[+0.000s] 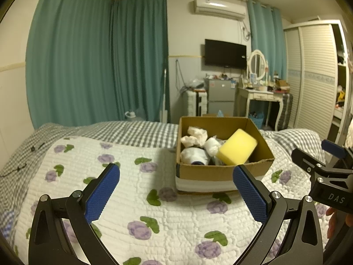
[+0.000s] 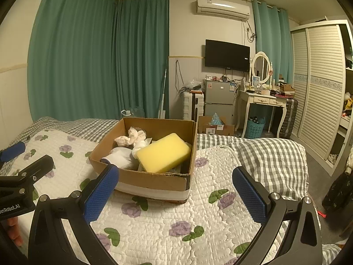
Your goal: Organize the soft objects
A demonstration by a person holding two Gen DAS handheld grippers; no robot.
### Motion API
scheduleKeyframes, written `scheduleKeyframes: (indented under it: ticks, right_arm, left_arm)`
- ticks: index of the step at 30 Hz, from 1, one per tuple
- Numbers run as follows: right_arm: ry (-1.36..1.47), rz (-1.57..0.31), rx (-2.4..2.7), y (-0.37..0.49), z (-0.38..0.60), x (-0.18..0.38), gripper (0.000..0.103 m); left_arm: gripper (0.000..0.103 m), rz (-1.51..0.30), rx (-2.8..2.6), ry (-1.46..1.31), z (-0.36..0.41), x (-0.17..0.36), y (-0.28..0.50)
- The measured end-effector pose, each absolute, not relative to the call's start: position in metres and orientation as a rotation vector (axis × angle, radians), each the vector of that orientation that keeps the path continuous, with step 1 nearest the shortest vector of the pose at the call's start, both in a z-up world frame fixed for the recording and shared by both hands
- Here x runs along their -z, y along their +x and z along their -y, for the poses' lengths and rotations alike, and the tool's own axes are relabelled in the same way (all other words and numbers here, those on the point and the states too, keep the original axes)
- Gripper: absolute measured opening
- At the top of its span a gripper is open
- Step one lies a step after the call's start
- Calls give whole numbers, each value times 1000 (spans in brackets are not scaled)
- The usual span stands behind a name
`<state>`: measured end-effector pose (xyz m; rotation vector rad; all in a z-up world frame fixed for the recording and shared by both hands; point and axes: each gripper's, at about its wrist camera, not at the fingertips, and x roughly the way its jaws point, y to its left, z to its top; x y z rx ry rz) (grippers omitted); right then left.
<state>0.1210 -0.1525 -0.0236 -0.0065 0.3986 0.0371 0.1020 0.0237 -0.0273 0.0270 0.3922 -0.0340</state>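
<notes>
left hand-held gripper [image 1: 176,190]: apart, empty | right hand-held gripper [image 2: 175,191]: apart, empty | cardboard box [image 2: 154,180]: holds yellow sponge [image 2: 163,153] | advice: retreat without nudging box

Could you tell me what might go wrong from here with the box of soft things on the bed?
1. The yellow sponge lies tilted on top of the other items and rises near the rim of the cardboard box; a nudge could tip it out.
2. The box stands on a soft quilt, so pressing in with the open left tool or right tool may tilt it.
</notes>
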Motion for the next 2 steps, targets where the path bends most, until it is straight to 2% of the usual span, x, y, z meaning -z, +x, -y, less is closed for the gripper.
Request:
scheduleKeyframes:
  ticks: [2]
  right_arm:
    - [-9,-400,-37,121,153,24,103]
  left_arm:
    - [103,-395,35,26,-23,28,101]
